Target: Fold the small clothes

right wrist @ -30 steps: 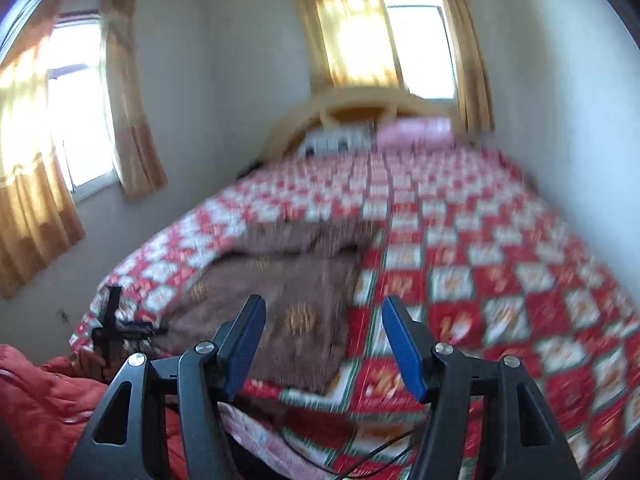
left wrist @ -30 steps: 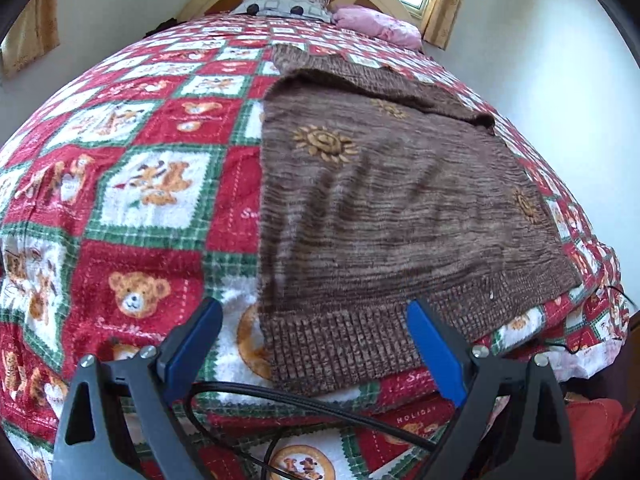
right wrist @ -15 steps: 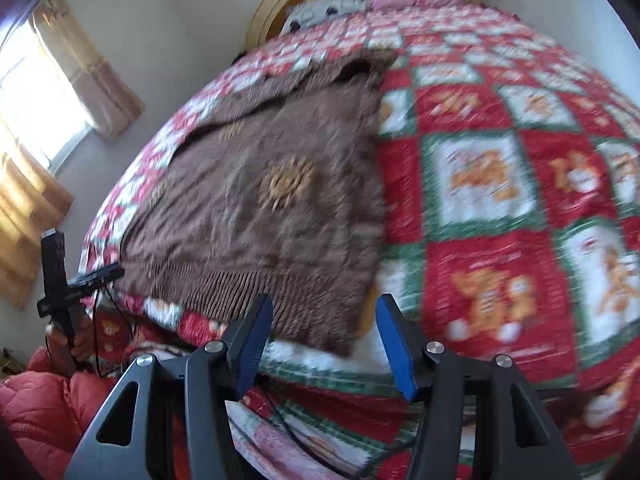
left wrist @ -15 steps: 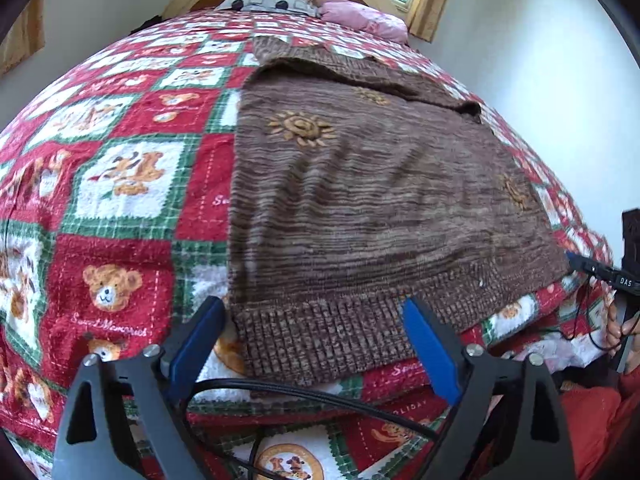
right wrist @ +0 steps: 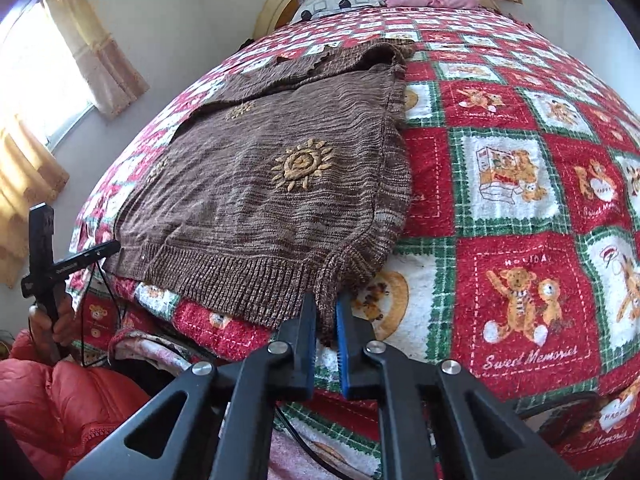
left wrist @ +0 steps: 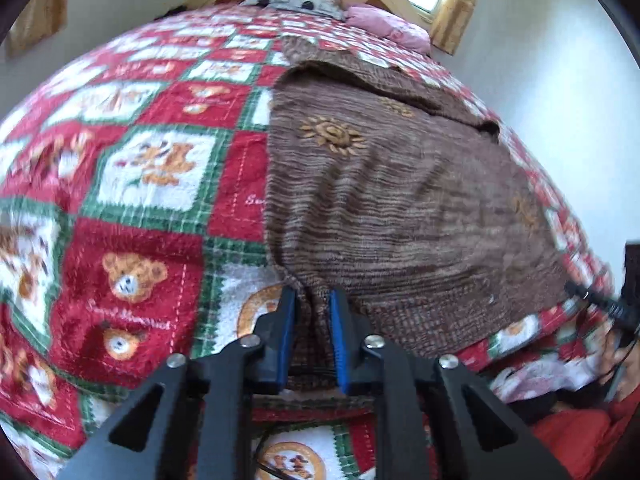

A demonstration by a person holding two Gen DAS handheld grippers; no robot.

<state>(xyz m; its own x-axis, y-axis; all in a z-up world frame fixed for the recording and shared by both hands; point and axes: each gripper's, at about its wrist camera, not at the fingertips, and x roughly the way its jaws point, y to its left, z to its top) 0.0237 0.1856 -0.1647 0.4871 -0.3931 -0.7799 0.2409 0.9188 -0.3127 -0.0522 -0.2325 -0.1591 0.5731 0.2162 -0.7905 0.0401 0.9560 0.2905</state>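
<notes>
Brown sweater [left wrist: 400,200] flat on bear quilt [left wrist: 152,240], long axis toward 12 o'clock; ribbed hem nearest; left gripper [left wrist: 312,300] clamped on one hem corner; right gripper [right wrist: 326,304] pinching the other.

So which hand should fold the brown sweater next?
Neither is better placed; probably both together. The left gripper is shut on the sweater at its left hem corner, the right gripper on its right hem corner, evenly set for lifting.

Teddy-bear quilt [right wrist: 516,208], 2 pillows [right wrist: 340,2], curtains [right wrist: 100,56]
</notes>
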